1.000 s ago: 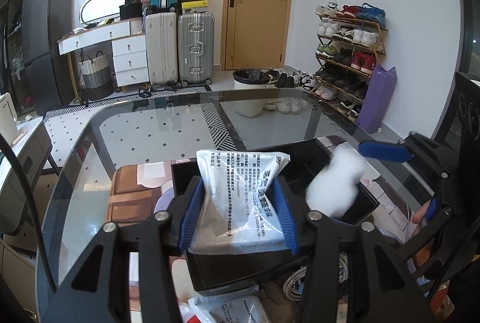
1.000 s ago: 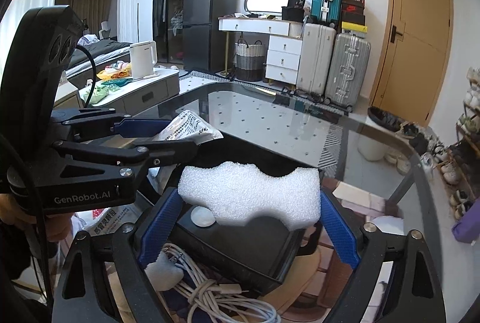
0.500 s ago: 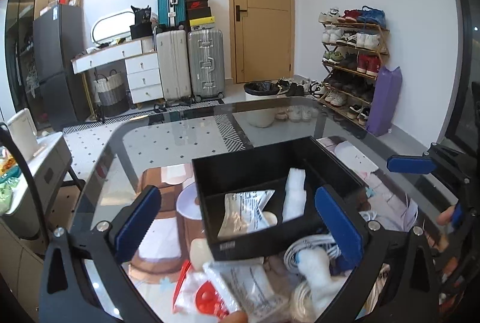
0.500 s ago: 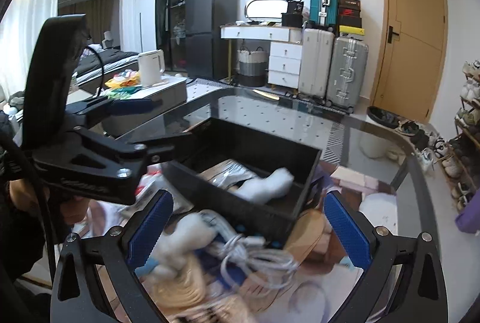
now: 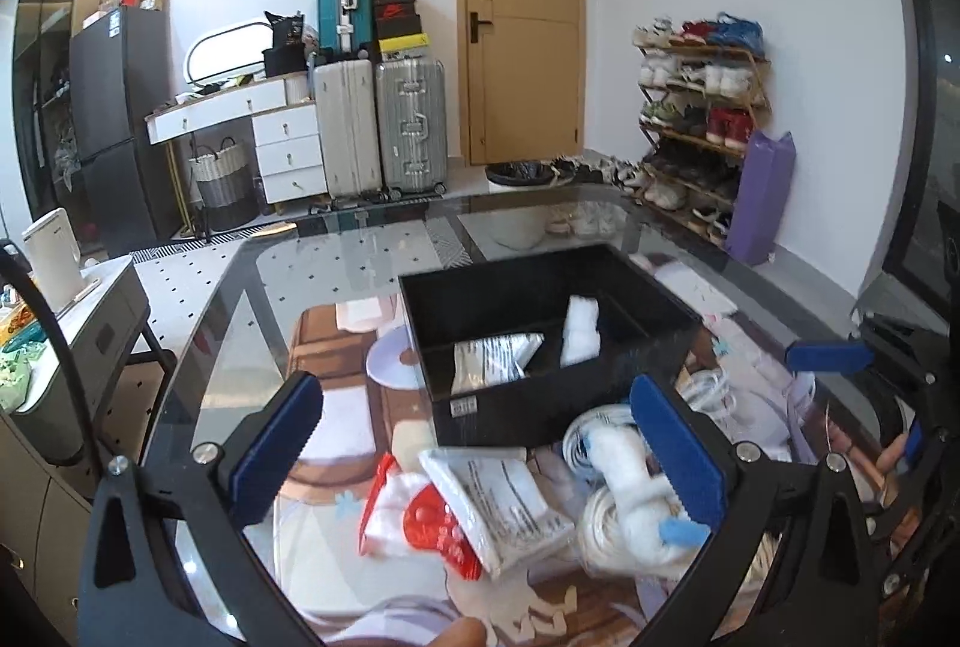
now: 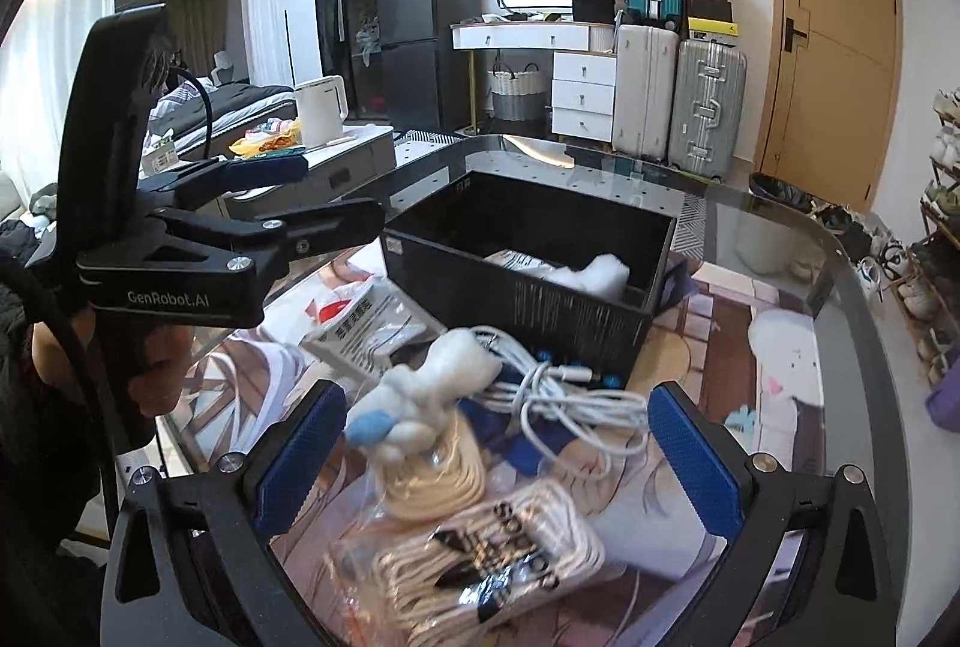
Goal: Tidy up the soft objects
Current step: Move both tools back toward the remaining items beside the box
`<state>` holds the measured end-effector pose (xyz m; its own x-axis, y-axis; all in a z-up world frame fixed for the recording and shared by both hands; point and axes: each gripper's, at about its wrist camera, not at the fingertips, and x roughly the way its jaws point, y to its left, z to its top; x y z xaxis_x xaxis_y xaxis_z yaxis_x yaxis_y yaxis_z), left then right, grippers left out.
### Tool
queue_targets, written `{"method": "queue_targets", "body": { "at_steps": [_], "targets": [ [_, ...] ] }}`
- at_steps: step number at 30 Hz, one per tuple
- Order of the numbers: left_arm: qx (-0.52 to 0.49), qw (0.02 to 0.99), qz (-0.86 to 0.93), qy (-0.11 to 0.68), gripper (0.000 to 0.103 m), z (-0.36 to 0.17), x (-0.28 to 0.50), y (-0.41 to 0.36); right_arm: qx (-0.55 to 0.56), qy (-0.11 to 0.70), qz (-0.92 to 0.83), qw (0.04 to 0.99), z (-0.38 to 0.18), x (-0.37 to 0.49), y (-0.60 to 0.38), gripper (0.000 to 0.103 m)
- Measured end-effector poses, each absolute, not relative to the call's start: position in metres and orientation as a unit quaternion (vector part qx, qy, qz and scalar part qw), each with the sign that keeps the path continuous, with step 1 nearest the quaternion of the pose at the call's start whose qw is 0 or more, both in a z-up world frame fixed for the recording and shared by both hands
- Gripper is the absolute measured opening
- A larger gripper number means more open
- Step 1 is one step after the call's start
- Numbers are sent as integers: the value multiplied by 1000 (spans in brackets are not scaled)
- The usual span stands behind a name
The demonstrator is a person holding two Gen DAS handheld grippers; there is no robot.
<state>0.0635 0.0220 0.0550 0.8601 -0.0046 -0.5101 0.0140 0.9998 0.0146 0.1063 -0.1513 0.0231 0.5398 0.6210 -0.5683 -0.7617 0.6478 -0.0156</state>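
Both grippers have pulled back from the black divided bin [image 5: 540,347] since a second ago, when the left one clamped a printed plastic packet and the right one a white foam block. Now the left gripper [image 5: 474,443] hangs with its blue-padded jaws wide apart and nothing between them, and the right gripper [image 6: 492,461] likewise stands spread and empty. The packet [image 5: 489,362] lies in the bin's left compartment; the foam block [image 5: 581,329] leans against the divider beside it.

On the glass table [image 5: 252,299], short of the bin's near wall, a clutter of soft goods awaits: a second printed packet [image 5: 498,503] overlapping a red-and-white pouch [image 5: 420,518], a white plush toy [image 6: 432,395] with a blue tip, a coil of white cable [image 6: 564,395] tangled just beside it, and bagged cream-coloured cord [image 6: 498,569] with black lettering under the right gripper. The toy rests on the cable and cord, so the pieces crowd one another.

Behind the table stand two silver suitcases [image 5: 384,131], a tan door [image 5: 522,23] and a shoe rack [image 5: 696,119].
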Motion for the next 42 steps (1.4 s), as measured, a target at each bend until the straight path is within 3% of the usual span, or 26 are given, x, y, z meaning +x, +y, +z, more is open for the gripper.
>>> {"method": "queue_targets", "body": {
  "at_steps": [25,42],
  "targets": [
    [9,951,-23,309,103,33,54,24,-157,352,404,830,-18,98,-162,102],
    [15,945,-27,325,103,25,59,23,-209,368,400,813,-29,97,-174,102]
  ]
}}
